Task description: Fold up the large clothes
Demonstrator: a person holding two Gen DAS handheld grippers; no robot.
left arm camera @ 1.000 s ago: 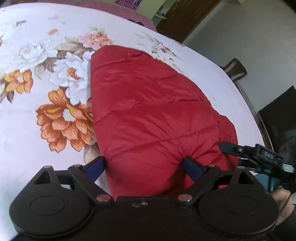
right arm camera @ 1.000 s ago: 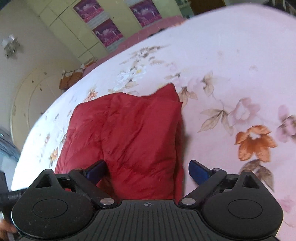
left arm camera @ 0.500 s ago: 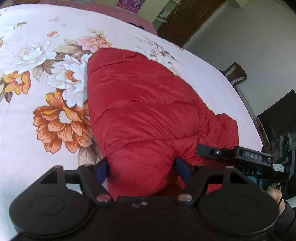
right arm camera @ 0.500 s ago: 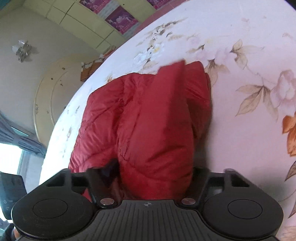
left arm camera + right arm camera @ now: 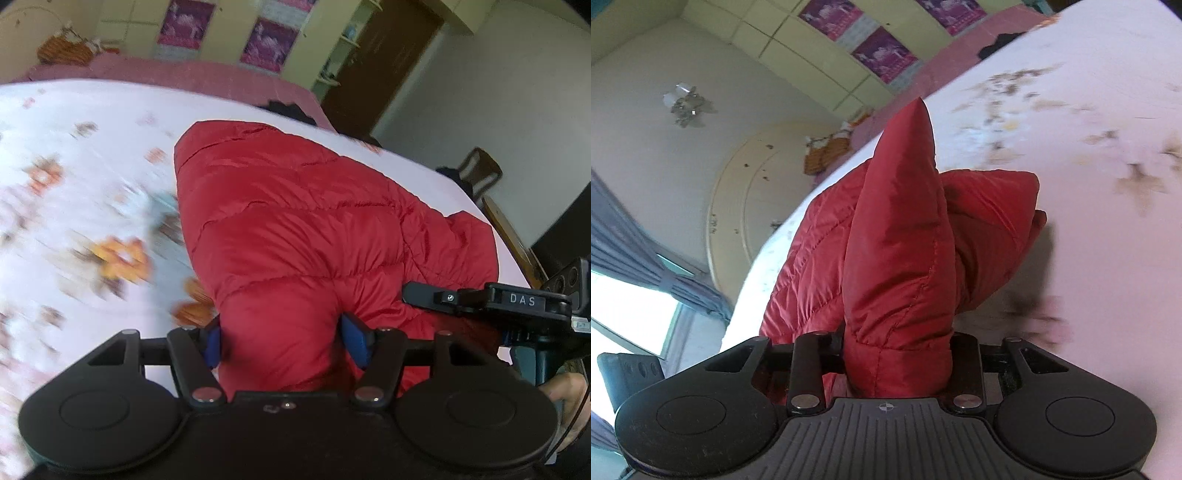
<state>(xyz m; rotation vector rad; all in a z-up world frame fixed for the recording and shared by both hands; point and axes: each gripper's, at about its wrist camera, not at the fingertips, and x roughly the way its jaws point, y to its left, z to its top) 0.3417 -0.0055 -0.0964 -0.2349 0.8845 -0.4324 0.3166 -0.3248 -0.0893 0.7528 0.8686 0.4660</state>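
A red padded jacket [image 5: 314, 229] lies on a bed covered by a flowered sheet [image 5: 85, 206], its near edge gathered up by two hand-held tools. The left tongs [image 5: 282, 341] are closing on a thick bunched fold of the jacket, the blue pads [image 5: 355, 338] pressing into the fabric on either side. The right tongs [image 5: 897, 354] are closing too, clamped on a narrower fold that rises to a point in front of the lens and hides much of the garment behind it; their pads are buried in the cloth and cannot be seen. In the left wrist view the right tool's black frame reaches in from the right edge, with part of a hand [image 5: 563, 391] cut off below it. The sheet's flower pattern is smeared by motion blur, so its details are hard to read. The jacket's far end is folded over and its sleeves cannot be made out. A pink headboard [image 5: 177, 74], purple posters [image 5: 267, 44] on pale cupboard doors, a dark wooden door [image 5: 380, 62] and a chair [image 5: 478, 173] sit beyond the bed.
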